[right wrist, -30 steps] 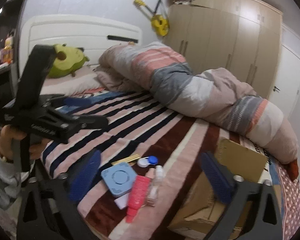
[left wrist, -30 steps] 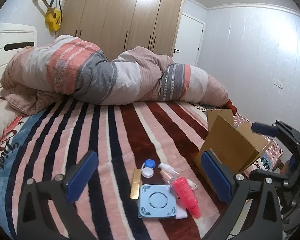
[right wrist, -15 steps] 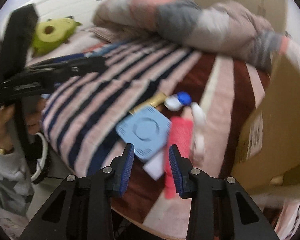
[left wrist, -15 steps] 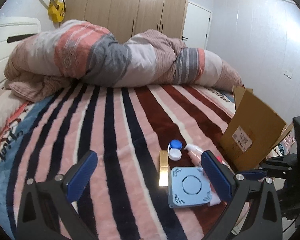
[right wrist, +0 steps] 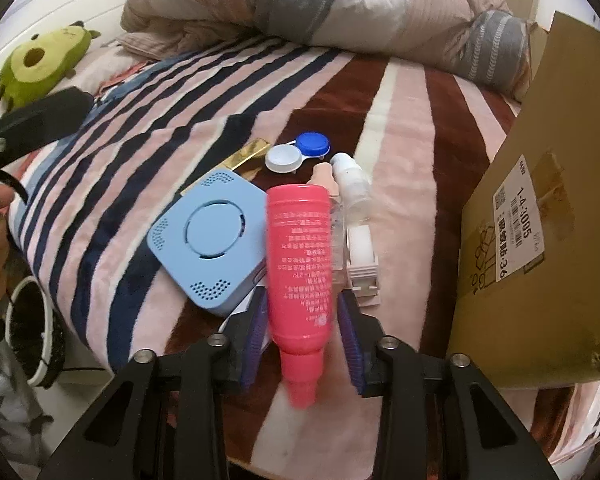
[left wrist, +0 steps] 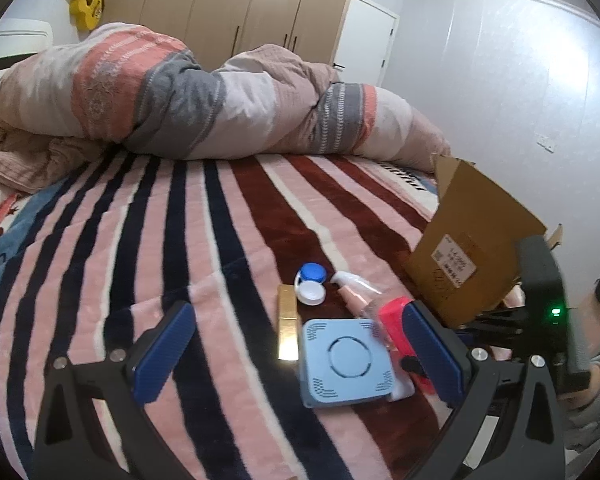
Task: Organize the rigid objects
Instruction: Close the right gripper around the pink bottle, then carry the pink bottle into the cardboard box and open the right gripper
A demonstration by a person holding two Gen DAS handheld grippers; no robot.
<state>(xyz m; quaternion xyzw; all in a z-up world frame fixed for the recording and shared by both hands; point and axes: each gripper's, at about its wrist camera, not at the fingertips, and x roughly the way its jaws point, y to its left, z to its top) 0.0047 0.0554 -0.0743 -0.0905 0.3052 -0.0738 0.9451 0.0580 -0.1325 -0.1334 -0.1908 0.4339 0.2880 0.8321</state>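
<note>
The right gripper (right wrist: 300,340) is closing its blue pads narrow around the pink bottle (right wrist: 298,260), which is lying between them, cap toward the camera; the jaws have just been closing, from wide a second ago, and whether the pads are pressing the bottle yet is hard to tell. At 11 o'clock from the pads the blue box (right wrist: 208,236) is lying flat on the blanket (right wrist: 404,112), touching the bottle. At 1 o'clock a clear spray bottle (right wrist: 352,188) is lying alongside. Farther up are the lens case (right wrist: 296,152) and a gold bar (right wrist: 248,152), half hidden behind the box. The carton (right wrist: 540,200) is standing at 3 o'clock, cut off by the edge. The left gripper (left wrist: 300,348) is hanging with jaws wide, empty, lower than a second ago, its right pad covering most of the bottle.
</note>
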